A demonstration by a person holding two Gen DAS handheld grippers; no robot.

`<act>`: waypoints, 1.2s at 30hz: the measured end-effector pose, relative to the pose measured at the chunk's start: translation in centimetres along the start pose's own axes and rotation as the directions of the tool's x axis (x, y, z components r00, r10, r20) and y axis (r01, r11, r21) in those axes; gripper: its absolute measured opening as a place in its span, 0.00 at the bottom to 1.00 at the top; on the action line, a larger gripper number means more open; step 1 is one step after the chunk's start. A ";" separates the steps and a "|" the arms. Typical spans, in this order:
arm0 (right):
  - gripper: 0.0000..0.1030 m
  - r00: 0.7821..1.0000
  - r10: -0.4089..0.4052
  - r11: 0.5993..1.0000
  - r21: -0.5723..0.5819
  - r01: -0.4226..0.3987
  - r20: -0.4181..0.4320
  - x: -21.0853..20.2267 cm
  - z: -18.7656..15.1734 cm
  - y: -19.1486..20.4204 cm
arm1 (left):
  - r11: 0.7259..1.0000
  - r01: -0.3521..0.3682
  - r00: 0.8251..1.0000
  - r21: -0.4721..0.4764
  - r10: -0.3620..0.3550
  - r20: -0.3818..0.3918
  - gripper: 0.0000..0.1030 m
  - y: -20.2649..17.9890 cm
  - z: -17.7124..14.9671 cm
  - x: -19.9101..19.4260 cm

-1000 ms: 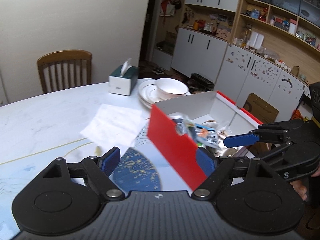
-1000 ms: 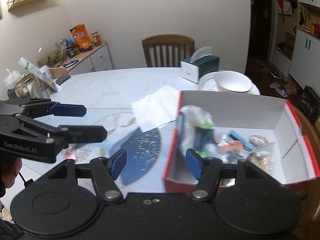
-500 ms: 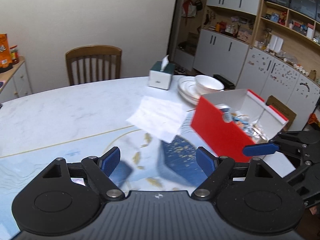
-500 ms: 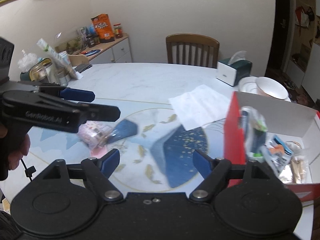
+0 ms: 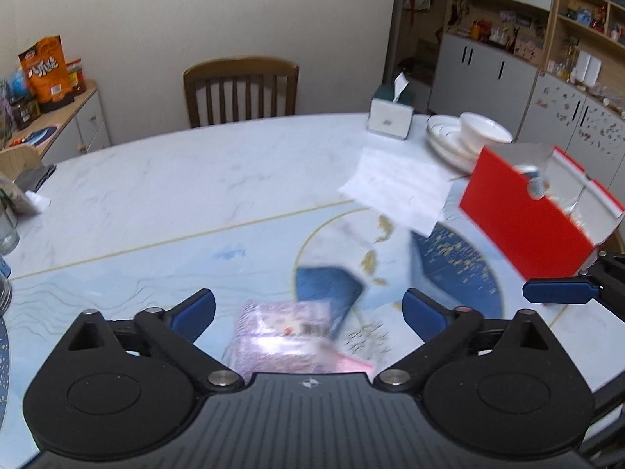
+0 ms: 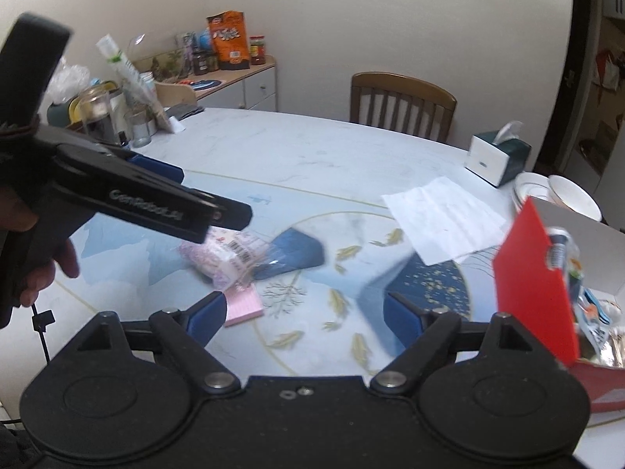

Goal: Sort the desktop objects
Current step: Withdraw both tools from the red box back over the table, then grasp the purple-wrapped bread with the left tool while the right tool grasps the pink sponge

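A pink-purple wrapped packet (image 5: 283, 336) lies on the table on top of a pink notepad (image 5: 353, 363); both also show in the right wrist view, the packet (image 6: 224, 254) and the notepad (image 6: 244, 306). My left gripper (image 5: 308, 310) is open and empty, hovering right over the packet; it also shows in the right wrist view (image 6: 177, 191). My right gripper (image 6: 304, 312) is open and empty above the table's middle. A red and white box (image 5: 523, 215) with several sorted items stands at the right (image 6: 535, 273).
A white paper sheet (image 5: 394, 187) lies beside the box. A tissue box (image 5: 390, 111), stacked plates and a bowl (image 5: 468, 136) sit at the far right. Jars and glasses (image 6: 117, 117) crowd the table's left edge. A wooden chair (image 5: 240, 92) stands behind the table.
Both grippers have swung left, away from the red box. The packet and notepad have come into view under my left gripper. Both stay open.
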State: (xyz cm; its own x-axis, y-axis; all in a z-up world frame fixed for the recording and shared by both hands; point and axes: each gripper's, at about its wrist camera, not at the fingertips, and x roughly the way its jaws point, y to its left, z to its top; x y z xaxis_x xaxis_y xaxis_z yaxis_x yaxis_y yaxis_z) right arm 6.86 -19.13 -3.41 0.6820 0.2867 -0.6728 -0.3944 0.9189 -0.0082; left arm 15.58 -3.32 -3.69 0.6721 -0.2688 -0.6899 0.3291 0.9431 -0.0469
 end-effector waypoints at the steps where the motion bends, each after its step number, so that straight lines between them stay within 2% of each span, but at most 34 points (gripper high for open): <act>1: 0.85 1.000 0.000 1.000 -0.012 0.000 -0.001 0.4 -0.1 0.5 | 1.000 -0.003 1.000 0.002 0.003 -0.010 1.00 0.2 -0.1 0.4; 7: 0.85 0.999 -0.013 0.996 -0.087 0.010 -0.031 3.0 -0.9 3.0 | 1.000 -0.016 0.998 0.001 0.016 -0.063 1.00 1.1 -0.4 2.9; 18: 0.83 0.996 -0.013 0.993 -0.117 0.002 -0.092 6.9 -1.3 4.4 | 0.999 0.023 0.987 0.024 -0.019 -0.158 1.00 1.3 -0.5 6.4; 23: 0.76 0.993 0.013 0.992 -0.120 -0.028 -0.121 8.5 -1.1 4.6 | 0.999 0.032 0.981 0.041 -0.023 -0.193 1.00 1.5 -0.6 7.7; 26: 0.73 0.990 0.019 0.992 -0.121 -0.036 -0.137 9.3 -1.1 4.5 | 0.998 0.053 0.975 0.015 -0.049 -0.215 1.00 1.6 -0.7 8.3; 31: 0.66 0.987 0.032 0.991 -0.125 -0.052 -0.155 10.2 -1.0 4.4 | 0.998 0.053 0.973 0.018 -0.048 -0.225 1.00 1.7 -0.9 8.7; 36: 0.62 0.984 0.057 0.989 -0.123 -0.079 -0.166 10.9 -0.6 4.4 | 0.998 0.063 0.970 -0.019 -0.066 -0.233 0.99 2.2 -0.9 9.0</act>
State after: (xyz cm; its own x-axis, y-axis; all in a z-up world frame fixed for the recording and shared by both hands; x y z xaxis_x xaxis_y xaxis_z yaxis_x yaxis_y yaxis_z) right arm 12.18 -12.09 -11.28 0.5466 0.2901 -0.7856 -0.5197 0.8531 -0.0466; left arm 21.79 -3.48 -10.63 0.4761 -0.2773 -0.8345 0.3581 0.9279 -0.1040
